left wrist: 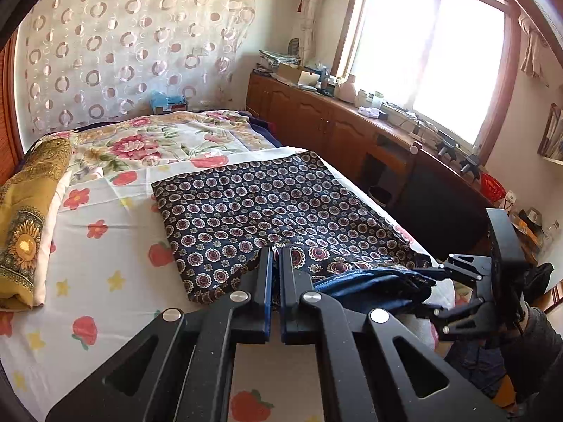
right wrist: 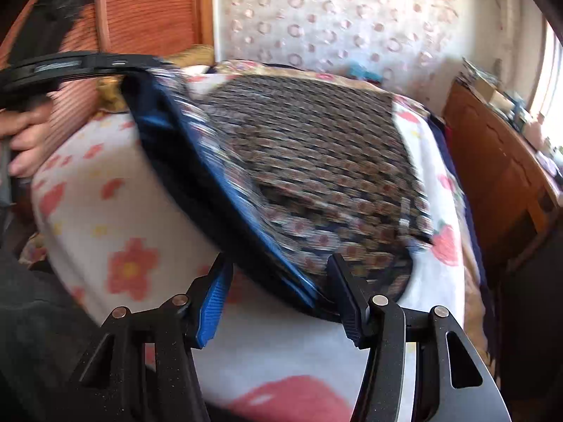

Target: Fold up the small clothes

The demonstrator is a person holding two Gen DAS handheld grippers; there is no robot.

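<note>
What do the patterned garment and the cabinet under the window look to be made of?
Patterned garment: thin woven fabric, probably light cotton or a synthetic, matte; it lies flat with soft creases, and its lifted edge shows a plain blue underside. Cabinet: wood or wood veneer with a reddish-brown glossy varnish; its arched panel doors catch the window light.

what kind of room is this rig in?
Most likely a home bedroom: a bed with a flower-print sheet, a rolled yellow quilt at its edge, and wooden cabinets under a window.

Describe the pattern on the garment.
Dark navy garment with rows of small round flower medallions; left wrist view shows it best.
</note>
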